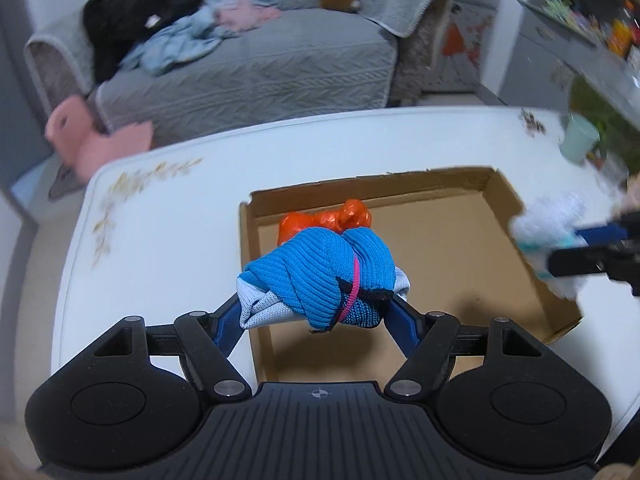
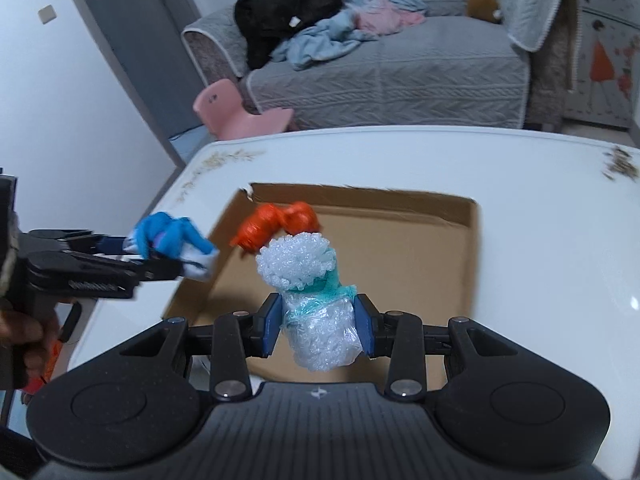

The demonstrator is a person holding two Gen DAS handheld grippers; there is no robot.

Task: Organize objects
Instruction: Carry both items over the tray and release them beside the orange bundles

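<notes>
**Both grippers loaded, box ahead and below**

Left gripper [image 1: 318,312]: jaws set wide, clamped on a blue knit bundle [image 1: 320,276] with a grey patch and a pink band. The bundle is held clear of the table [image 1: 160,216], over the near-left corner of the box [image 1: 492,184].

Right gripper [image 2: 318,326]: jaws narrow, pads pressing both sides of a bubble-wrap roll [image 2: 310,300] tied with teal film. The roll's long axis runs away from the camera, its flared end toward the box interior.

Box: shallow open cardboard, flat on the white table. One orange bag [image 1: 326,220] already lies inside, near the far-left corner.

Key relation: the box floor lies forward and down from both grippers. The bundle hangs close to the orange bag; the roll is toward the right side, above bare cardboard.

Judgement: next is probably lowering and release into the box. The right side has more free floor; the left drop should land beside the orange bag, not on it.
</notes>
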